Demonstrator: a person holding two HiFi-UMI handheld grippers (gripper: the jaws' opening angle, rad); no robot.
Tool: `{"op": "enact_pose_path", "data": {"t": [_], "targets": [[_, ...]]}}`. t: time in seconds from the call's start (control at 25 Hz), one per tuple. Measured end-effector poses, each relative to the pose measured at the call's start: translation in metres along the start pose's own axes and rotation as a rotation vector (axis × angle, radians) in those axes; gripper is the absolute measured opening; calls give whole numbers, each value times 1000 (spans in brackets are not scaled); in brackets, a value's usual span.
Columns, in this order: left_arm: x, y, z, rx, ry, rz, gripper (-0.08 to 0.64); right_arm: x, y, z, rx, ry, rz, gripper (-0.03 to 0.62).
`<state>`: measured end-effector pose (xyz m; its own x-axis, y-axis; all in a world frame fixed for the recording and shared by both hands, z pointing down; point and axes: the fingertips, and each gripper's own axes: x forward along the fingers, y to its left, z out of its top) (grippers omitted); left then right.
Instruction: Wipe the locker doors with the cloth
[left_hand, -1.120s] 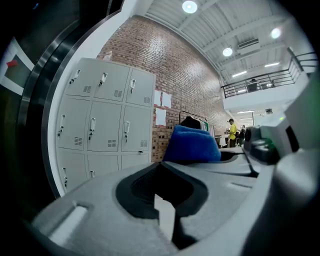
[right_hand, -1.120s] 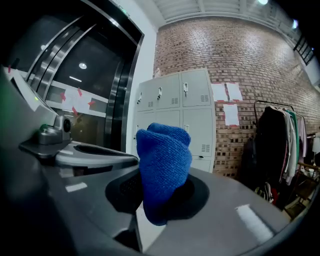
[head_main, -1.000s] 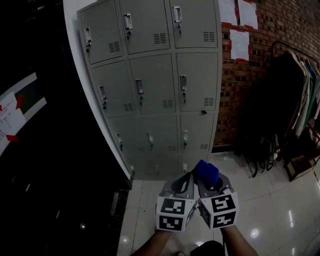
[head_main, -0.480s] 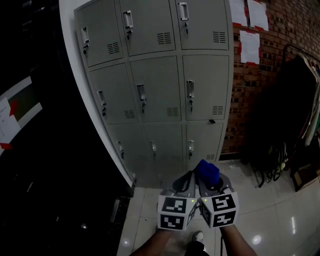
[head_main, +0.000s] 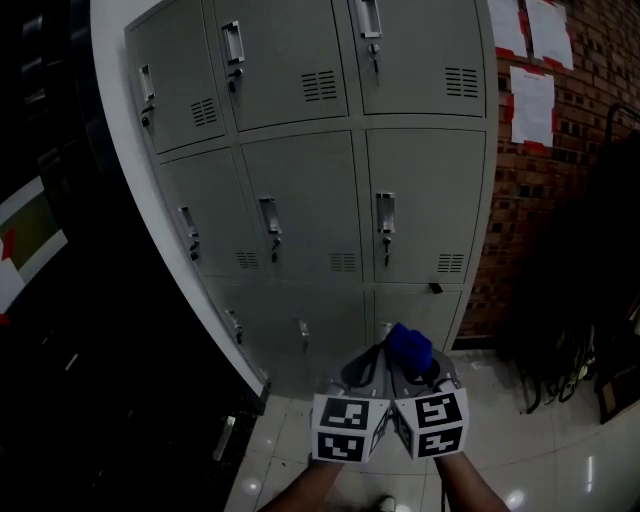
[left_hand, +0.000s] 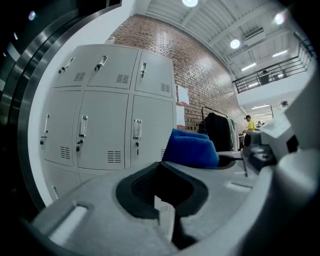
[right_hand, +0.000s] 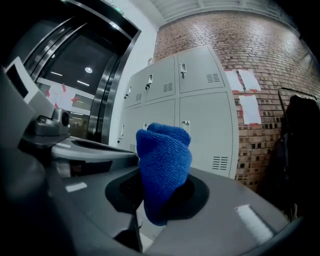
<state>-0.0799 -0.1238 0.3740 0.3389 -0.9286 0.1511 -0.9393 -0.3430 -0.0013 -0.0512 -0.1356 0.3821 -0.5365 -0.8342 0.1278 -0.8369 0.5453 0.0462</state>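
Closer than a second ago, both grippers face the locker doors (head_main: 425, 200), which now fill more of the head view. The right gripper (head_main: 415, 368) clamps the folded blue cloth (right_hand: 164, 162), which stands upright from its jaws. The left gripper (head_main: 370, 368), jaws together and empty, rides just beside it, and the doors lie straight ahead, untouched.

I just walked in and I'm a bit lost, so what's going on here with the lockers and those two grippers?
A person stands facing a bank of grey lockers, holding the two grippers side by side, low in front of it. The right gripper is shut on a folded blue cloth. The left gripper is shut with nothing in it. The cloth is not touching any door, so wiping has not begun.
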Motion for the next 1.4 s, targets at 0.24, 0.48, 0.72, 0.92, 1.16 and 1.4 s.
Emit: {"op": "enact_pose_path", "data": {"t": [0.24, 0.48, 0.72, 0.92, 1.16, 1.4], "targets": [[43, 23, 3, 1, 17, 54, 0, 57, -30, 0, -4, -6, 32, 83], [78, 47, 4, -15, 23, 75, 0, 104, -44, 2, -8, -16, 49, 83], [121, 78, 4, -29, 16, 67, 0, 158, -59, 4, -37, -33, 28, 84], [156, 110, 8, -27, 13, 47, 0, 205, -72, 7, -43, -38, -2, 83], [188, 135, 9, -30, 20, 2, 0, 246, -82, -1, -45, -7, -39, 83], [209, 139, 3, -31, 29, -41, 0, 256, -92, -9, -64, 0, -73, 83]]}}
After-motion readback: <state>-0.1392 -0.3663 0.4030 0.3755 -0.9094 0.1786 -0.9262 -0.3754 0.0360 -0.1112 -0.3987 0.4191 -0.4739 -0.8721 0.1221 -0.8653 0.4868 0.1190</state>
